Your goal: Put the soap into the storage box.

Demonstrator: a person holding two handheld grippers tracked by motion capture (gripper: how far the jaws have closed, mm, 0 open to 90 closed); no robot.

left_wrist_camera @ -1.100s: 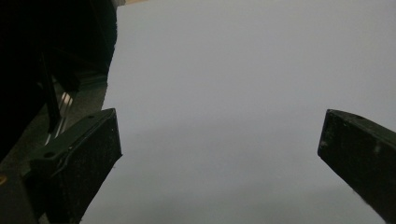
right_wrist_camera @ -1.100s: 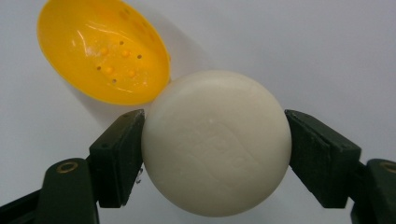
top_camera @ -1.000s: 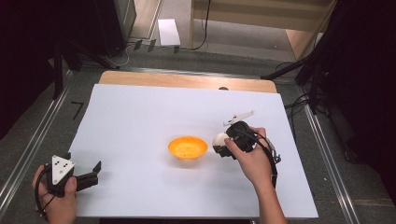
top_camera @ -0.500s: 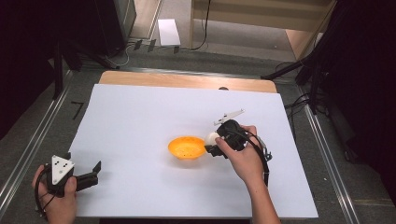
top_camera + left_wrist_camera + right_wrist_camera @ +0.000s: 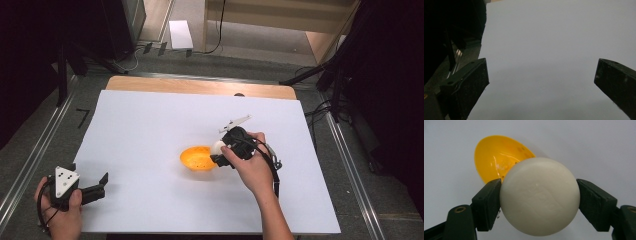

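An orange bowl (image 5: 196, 159) sits near the middle of the white sheet (image 5: 150, 130); its inside (image 5: 494, 157) is glossy and speckled. My right gripper (image 5: 218, 152) is shut on a white ball (image 5: 539, 196), held just above the bowl's right rim. That ball (image 5: 218, 147) peeks out beside the hand in the high view. My left gripper (image 5: 104, 184) rests at the sheet's front left corner, jaws wide apart with nothing between them. Its fingers (image 5: 467, 86) frame bare white sheet.
The sheet covers a wooden table (image 5: 200, 86) whose back edge shows. Metal rails (image 5: 35, 160) run along both sides. Black stands and cables (image 5: 320, 80) crowd the far right, and dark equipment stands at the far left.
My right gripper has carried the white ball leftward, from the right of the bowl to just over its right rim. The left gripper has stayed put.
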